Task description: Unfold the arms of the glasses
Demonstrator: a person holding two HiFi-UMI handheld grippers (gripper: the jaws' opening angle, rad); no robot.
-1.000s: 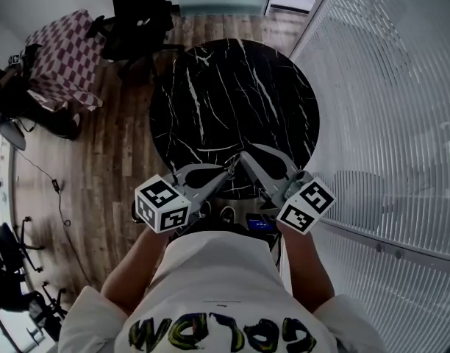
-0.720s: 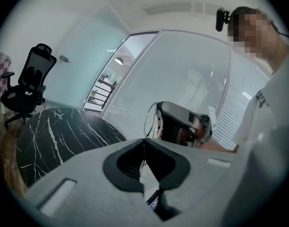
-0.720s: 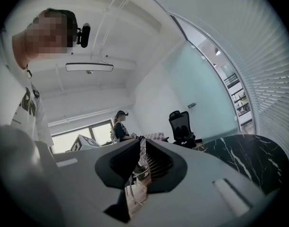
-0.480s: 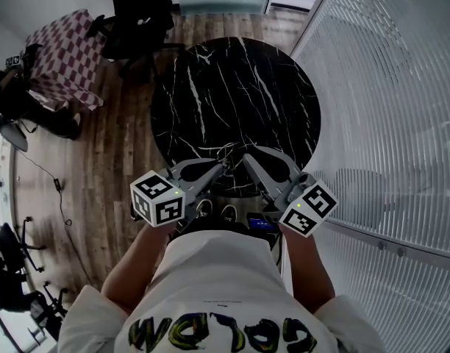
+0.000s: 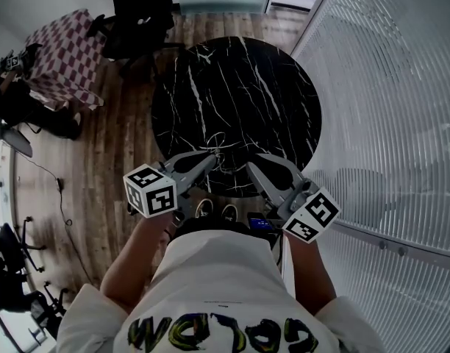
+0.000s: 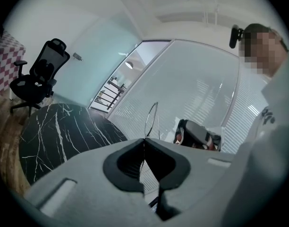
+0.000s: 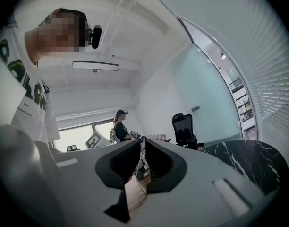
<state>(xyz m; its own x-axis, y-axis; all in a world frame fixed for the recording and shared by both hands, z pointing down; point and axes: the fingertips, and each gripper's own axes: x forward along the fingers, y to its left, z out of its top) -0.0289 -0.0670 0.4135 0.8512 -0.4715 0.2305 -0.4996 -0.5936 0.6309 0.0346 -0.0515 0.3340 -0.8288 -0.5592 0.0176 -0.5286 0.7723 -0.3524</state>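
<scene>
The glasses [image 5: 223, 151] are a thin wire frame hanging above the near edge of the round black marble table [image 5: 232, 87], between my two grippers. My left gripper [image 5: 212, 155] is shut on the frame. In the left gripper view a lens rim [image 6: 151, 119] stands up just past the closed tips of the left gripper [image 6: 144, 140]. My right gripper [image 5: 248, 166] points at the glasses from the right. In the right gripper view the right gripper [image 7: 142, 141] shows a narrow slit between jaws that are still drawing together. Whether a glasses arm lies in that slit I cannot tell.
A glass wall with blinds [image 5: 387, 123] runs close along the right. A black office chair [image 5: 137, 20] and a checkered cloth [image 5: 63, 57] stand beyond the table on the left. A seated person [image 7: 120, 126] is far off. The person's shoes [image 5: 214, 210] show below the grippers.
My left gripper has swung out to the left, taking the frame with it. The two gripper tips, which met a second ago, now stand apart. The right gripper has barely moved.
</scene>
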